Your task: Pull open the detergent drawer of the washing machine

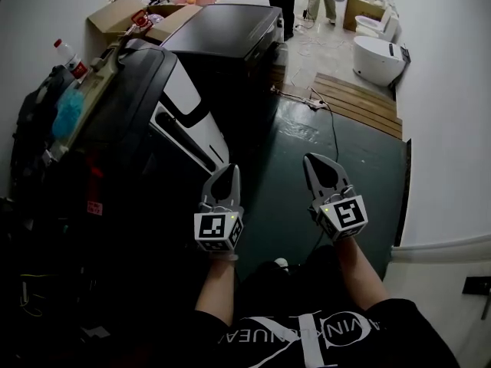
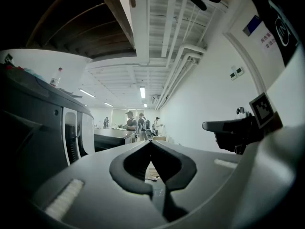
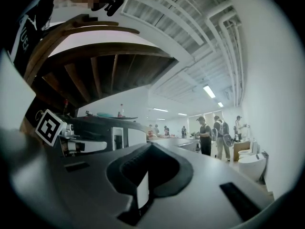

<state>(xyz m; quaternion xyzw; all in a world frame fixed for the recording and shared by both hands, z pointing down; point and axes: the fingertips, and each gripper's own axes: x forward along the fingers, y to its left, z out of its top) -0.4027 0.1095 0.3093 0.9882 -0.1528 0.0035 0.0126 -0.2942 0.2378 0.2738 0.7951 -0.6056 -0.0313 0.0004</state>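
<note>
The washing machine (image 1: 126, 110) stands at my left, dark-bodied with a white front panel (image 1: 192, 121). I cannot make out which part of that panel is the detergent drawer. My left gripper (image 1: 228, 169) is held level just right of the machine's front, shut and empty, its tips meeting (image 2: 150, 142). The white panel (image 2: 74, 135) lies ahead and left of it, not touched. My right gripper (image 1: 315, 160) hovers level over the green floor, further right, with its jaws together (image 3: 151, 145) and nothing in them. Both are apart from the machine.
A second dark appliance (image 1: 226, 33) stands beyond the washer. Cardboard boxes (image 1: 123, 14) and a bottle (image 1: 69, 56) sit along the left wall. Wooden planks (image 1: 357, 98), a cable (image 1: 331, 125) and a white toilet (image 1: 380, 56) lie ahead on the right. People stand far back (image 3: 217, 135).
</note>
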